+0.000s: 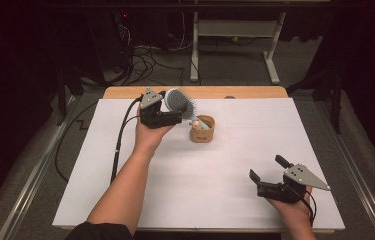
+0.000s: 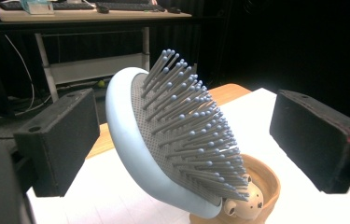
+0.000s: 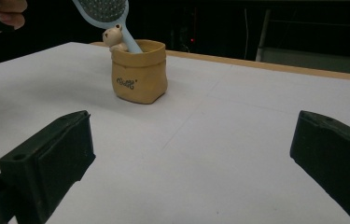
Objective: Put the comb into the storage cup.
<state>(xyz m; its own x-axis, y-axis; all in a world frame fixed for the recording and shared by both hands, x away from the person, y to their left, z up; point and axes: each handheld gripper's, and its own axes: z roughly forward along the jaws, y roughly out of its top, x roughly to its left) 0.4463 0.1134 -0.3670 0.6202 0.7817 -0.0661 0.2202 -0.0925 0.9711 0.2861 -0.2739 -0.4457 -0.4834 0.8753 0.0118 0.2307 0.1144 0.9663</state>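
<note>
While the hairbrush leans out of the little holder, both hands hold their grippers at the table, as follows.

Hairbrush: a pale blue paddle hairbrush (image 1: 179,101) with grey bristles stands handle-down in the holder, its head tilted up and toward the far left of the table in the high view.

Holder: a small tan pot shaped like a paper bag (image 1: 202,129), with dark lettering on its front and a small bear figure (image 3: 113,37) at its rim, sits on the white sheet a little beyond the middle of the table (image 1: 195,92).

Left gripper: the left gripper (image 1: 171,108) is held at the far left of the sheet, right by the brush head.

Left jaws: spread wide; in the left gripper view the brush head (image 2: 172,140) stands between the two black pads, bristles toward the right-hand pad, with clear space on both sides, so nothing is clamped.

Right gripper: the right gripper (image 1: 265,169) rests near the front right corner of the sheet, well apart from the holder.

Right jaws: wide apart with bare white sheet between them; in the right gripper view the holder (image 3: 139,71) and the brush handle (image 3: 128,39) stand farther off, left of centre.

Beyond the table: a desk frame and loose cables on the floor.
</note>
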